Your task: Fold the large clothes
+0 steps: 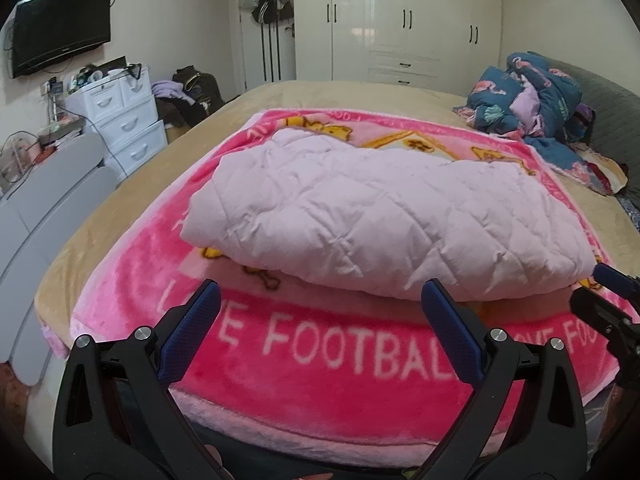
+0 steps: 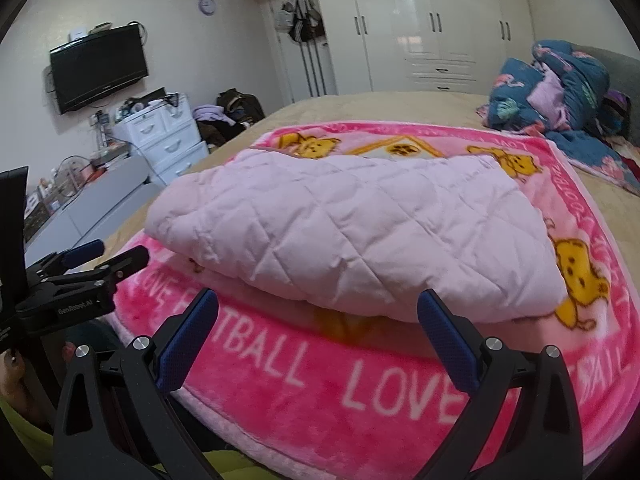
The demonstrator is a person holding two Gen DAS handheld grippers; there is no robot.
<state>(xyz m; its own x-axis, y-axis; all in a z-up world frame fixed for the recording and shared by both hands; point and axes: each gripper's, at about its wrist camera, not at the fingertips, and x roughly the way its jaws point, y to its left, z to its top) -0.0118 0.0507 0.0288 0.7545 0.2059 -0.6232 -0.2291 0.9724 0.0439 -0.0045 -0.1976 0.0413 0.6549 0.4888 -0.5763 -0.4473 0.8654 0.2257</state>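
A pale pink quilted garment (image 1: pixel 376 216) lies folded into a thick bundle on a bright pink "LOVE FOOTBALL" blanket (image 1: pixel 320 364). It also shows in the right wrist view (image 2: pixel 352 236), on the same blanket (image 2: pixel 360 400). My left gripper (image 1: pixel 320 300) is open and empty, just short of the bundle's near edge. My right gripper (image 2: pixel 320 308) is open and empty at the same near edge, to the right of the left one. Each gripper shows at the edge of the other's view: the right one (image 1: pixel 604 292) and the left one (image 2: pixel 108 254).
The blanket lies on a bed with a tan cover (image 1: pixel 132 200). A heap of blue patterned bedding (image 1: pixel 532 96) sits at the far right by the grey headboard. White drawers (image 1: pixel 128 120), a wall TV (image 1: pixel 60 28) and wardrobes (image 1: pixel 400 20) stand beyond.
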